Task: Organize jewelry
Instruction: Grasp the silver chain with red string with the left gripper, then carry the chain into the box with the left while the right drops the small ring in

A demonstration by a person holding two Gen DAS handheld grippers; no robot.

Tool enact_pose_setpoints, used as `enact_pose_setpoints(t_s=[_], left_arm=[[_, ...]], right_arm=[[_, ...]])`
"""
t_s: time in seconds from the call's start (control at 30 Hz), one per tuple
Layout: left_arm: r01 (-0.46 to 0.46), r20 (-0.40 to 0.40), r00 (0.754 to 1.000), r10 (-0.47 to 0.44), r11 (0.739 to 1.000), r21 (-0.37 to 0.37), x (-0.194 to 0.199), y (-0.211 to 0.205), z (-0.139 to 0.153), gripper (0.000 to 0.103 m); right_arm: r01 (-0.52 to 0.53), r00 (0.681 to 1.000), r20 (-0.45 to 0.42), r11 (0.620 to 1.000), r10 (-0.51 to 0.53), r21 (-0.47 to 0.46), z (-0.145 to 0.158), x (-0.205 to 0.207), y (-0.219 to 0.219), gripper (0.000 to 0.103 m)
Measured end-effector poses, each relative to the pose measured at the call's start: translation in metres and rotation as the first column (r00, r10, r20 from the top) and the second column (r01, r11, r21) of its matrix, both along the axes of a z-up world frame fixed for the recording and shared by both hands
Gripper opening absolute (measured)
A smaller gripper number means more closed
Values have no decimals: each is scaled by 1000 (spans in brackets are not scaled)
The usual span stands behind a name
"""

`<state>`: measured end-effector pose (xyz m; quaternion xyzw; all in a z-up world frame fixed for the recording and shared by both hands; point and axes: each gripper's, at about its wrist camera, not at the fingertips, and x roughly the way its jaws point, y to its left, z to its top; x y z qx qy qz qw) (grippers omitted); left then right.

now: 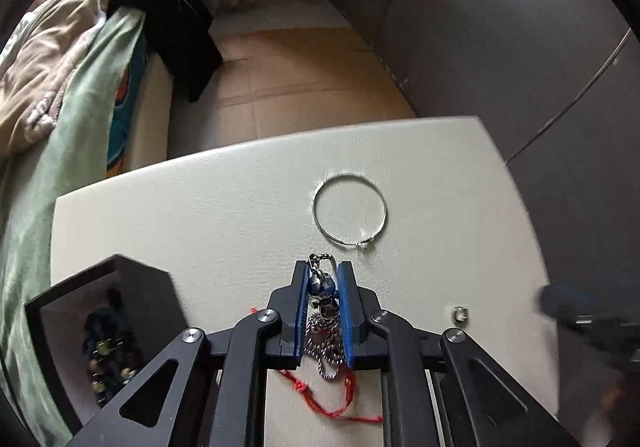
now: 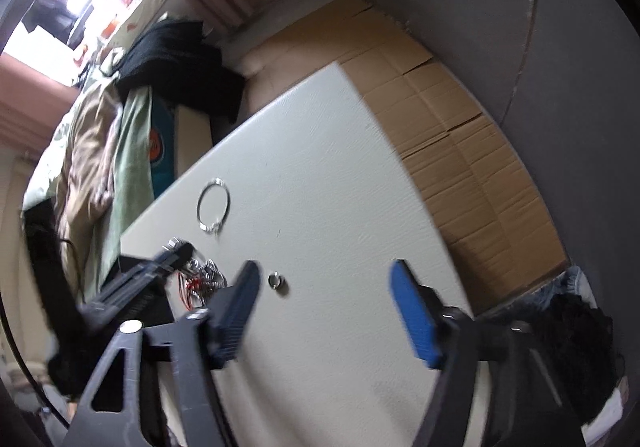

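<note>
Left wrist view: the left hand-held gripper (image 1: 324, 287) has its blue pads nearly together around a silver chain necklace (image 1: 325, 343) with a dark blue pendant, lying on the white tabletop (image 1: 200, 215) over a red cord (image 1: 320, 399). The pads appear to press on the pendant and chain, though how firm the hold is I cannot tell. To lift cleanly, the grip should catch the bulk of the chain, and the lift should be slow so that the red cord does not come up tangled. The dark open box (image 1: 120, 311) of beads just to the left looks like the likely destination. A thin silver bangle (image 1: 350, 211) lies farther off, and a small ring (image 1: 460, 314) sits to the right. The right hand-held gripper (image 2: 326, 287) hovers above the tabletop, jaws standing well apart, holding nothing, with the ring near its left pad.
</note>
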<state>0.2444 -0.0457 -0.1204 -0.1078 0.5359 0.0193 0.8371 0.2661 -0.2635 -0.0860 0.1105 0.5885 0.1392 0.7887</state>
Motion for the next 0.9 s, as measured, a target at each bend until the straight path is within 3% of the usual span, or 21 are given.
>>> enact_pose_setpoints(t_s=[0.07, 0.43, 0.6, 0.8, 0.9], left_arm=[[9, 29, 1000, -9, 1000, -10, -7, 2, 11, 14], [-11, 180, 984, 12, 1000, -11, -35, 29, 78, 14], [-40, 215, 976, 44, 999, -22, -46, 49, 99, 14], [-55, 258, 964, 60, 998, -26, -57, 63, 123, 14], [-56, 281, 958, 61, 998, -25, -62, 65, 135, 14]], right_arm=[[-25, 1000, -6, 1000, 25, -5, -5, 0, 7, 48], [-194, 980, 24, 974, 198, -120, -17, -9, 57, 43], [-229, 971, 23, 952, 239, -204, -27, -7, 74, 33], [-257, 953, 55, 893, 297, -371, -28, -16, 95, 32], [-271, 945, 58, 870, 322, -411, -28, -22, 104, 22]])
